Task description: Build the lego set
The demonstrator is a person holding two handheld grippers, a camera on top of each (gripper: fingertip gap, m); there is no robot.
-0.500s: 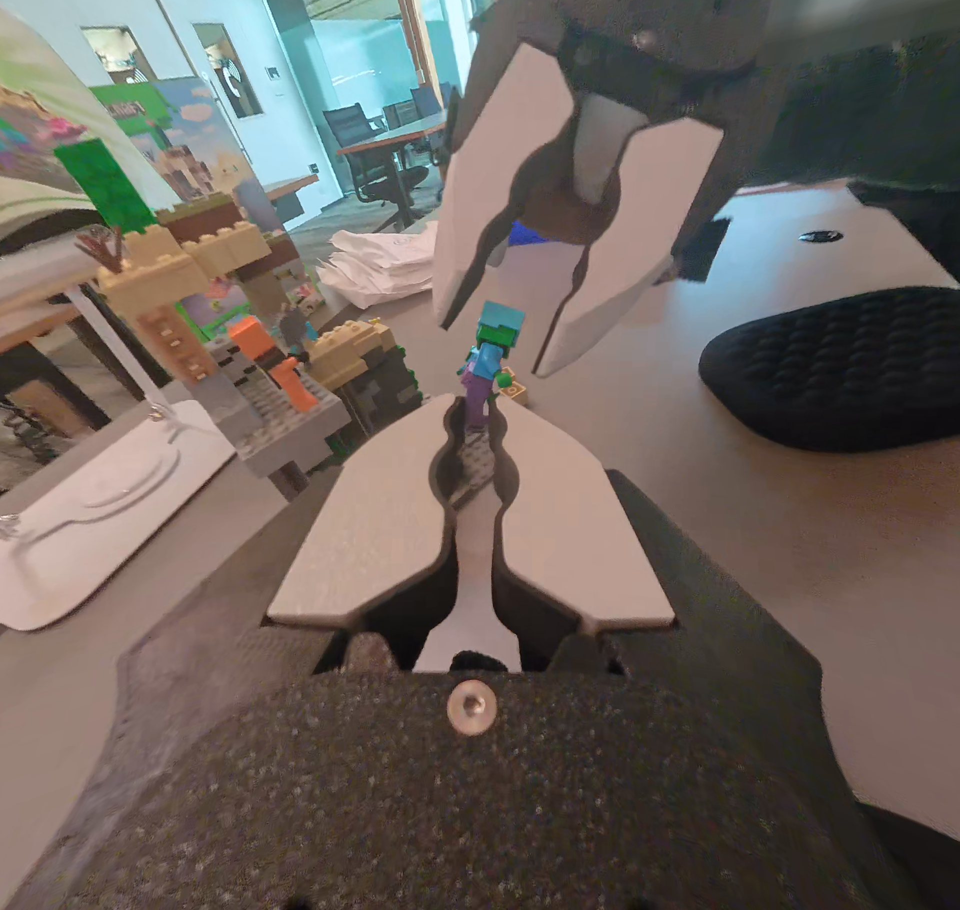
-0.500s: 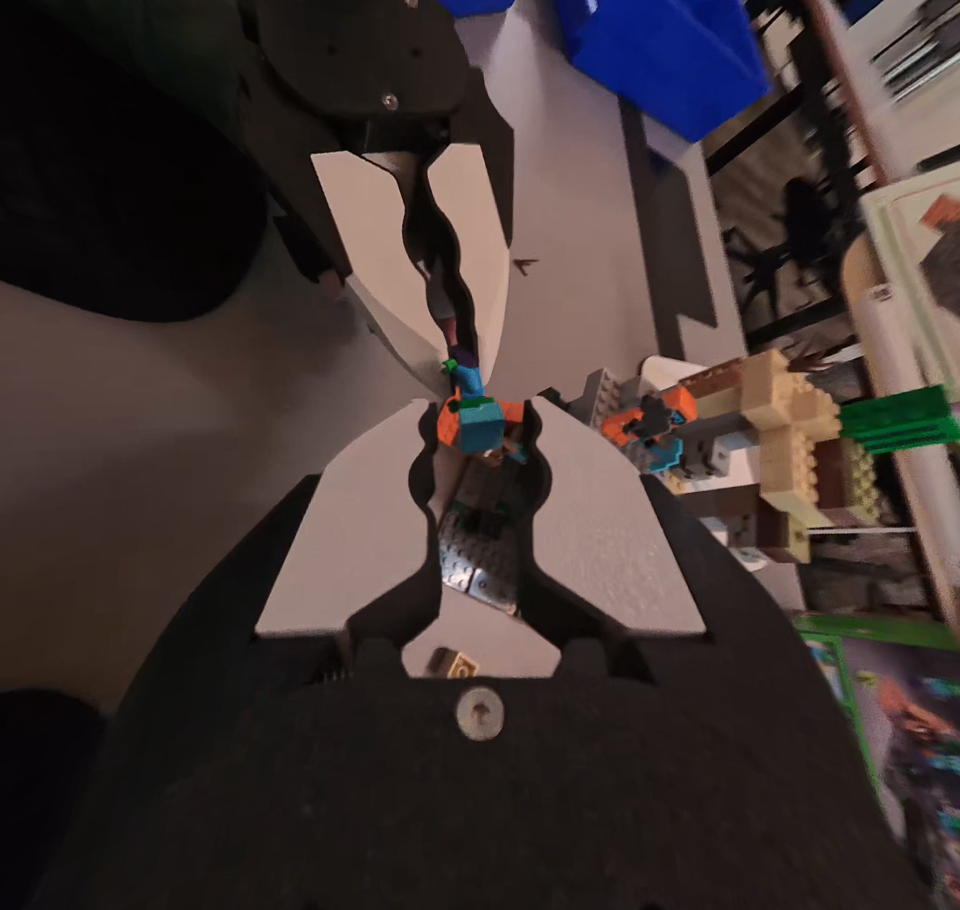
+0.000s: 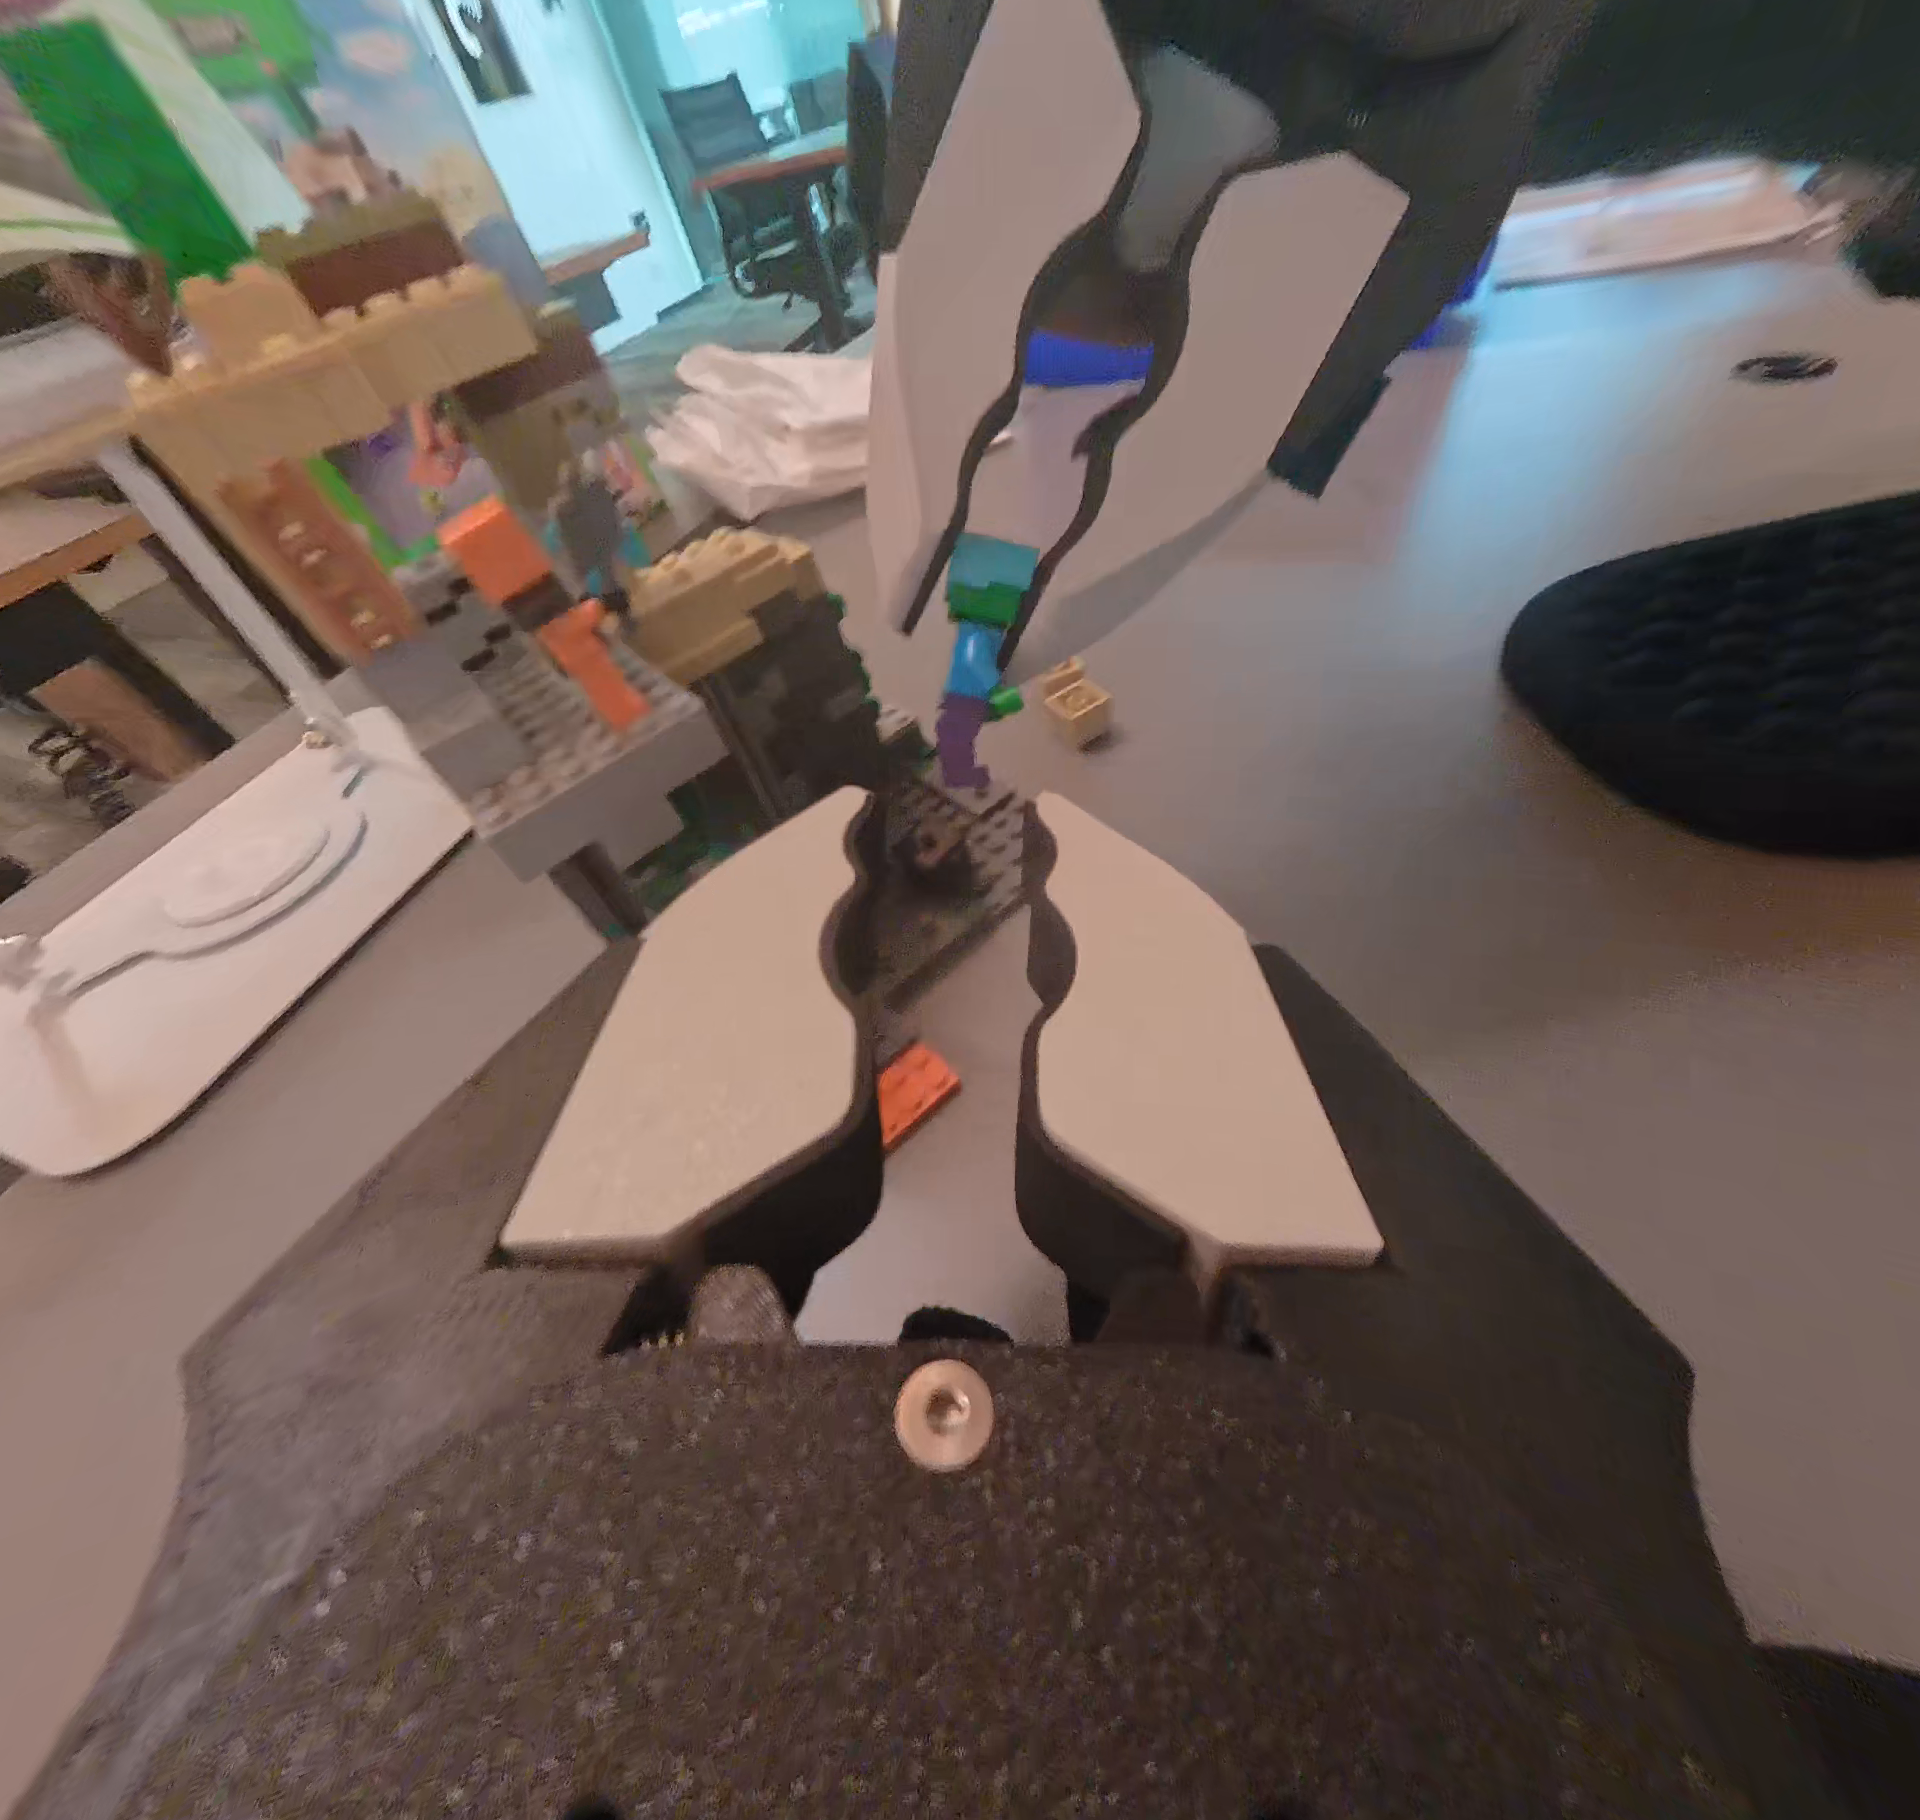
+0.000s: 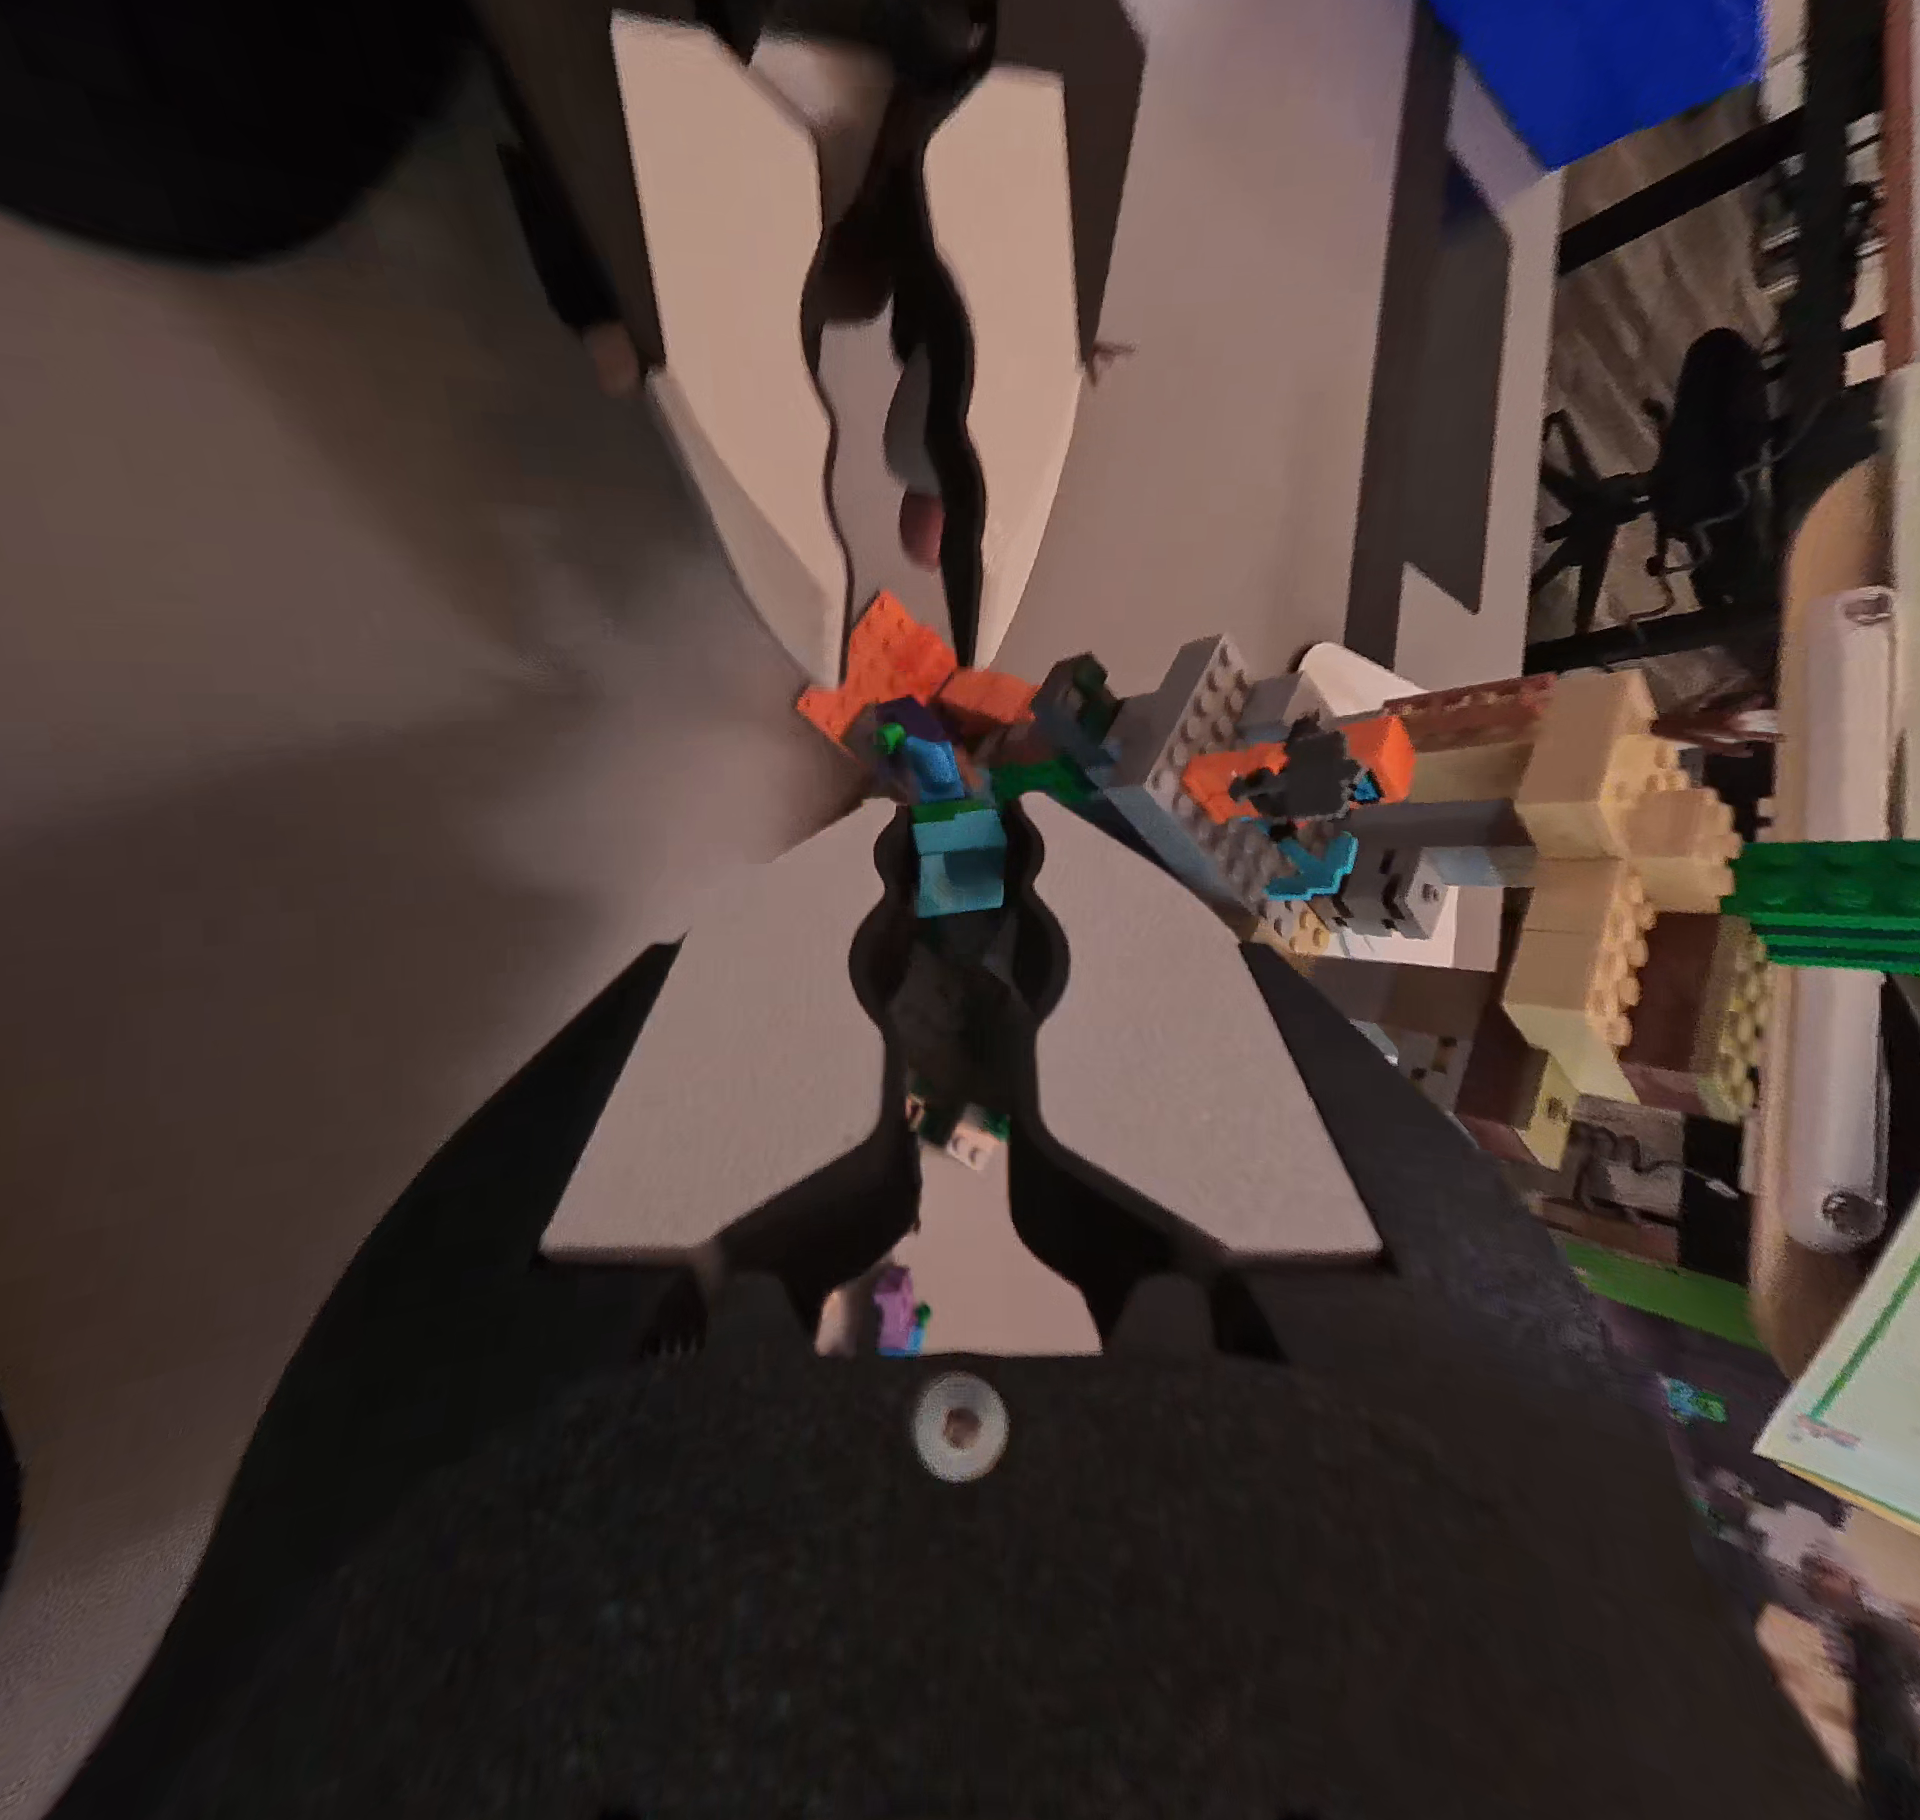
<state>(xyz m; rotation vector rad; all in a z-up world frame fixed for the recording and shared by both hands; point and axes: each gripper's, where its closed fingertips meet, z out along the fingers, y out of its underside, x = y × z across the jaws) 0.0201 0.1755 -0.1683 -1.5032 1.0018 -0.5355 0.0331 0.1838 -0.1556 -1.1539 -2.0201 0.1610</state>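
Pinching minifigure's (image 3: 982, 632) head, right gripper (image 3: 971, 617); left gripper (image 3: 943, 814) seemingly parted.

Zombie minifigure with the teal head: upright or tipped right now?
Roughly upright, leaning slightly. The zombie minifigure hangs head-up from the right gripper, shut on its teal head, purple legs pointing down toward the dark grey studded plate.

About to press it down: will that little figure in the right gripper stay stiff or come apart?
The figure is pinched only by its head, so it may swivel. Its jointed legs look bent and could fold. It seems light; the head might pop off under pressure.
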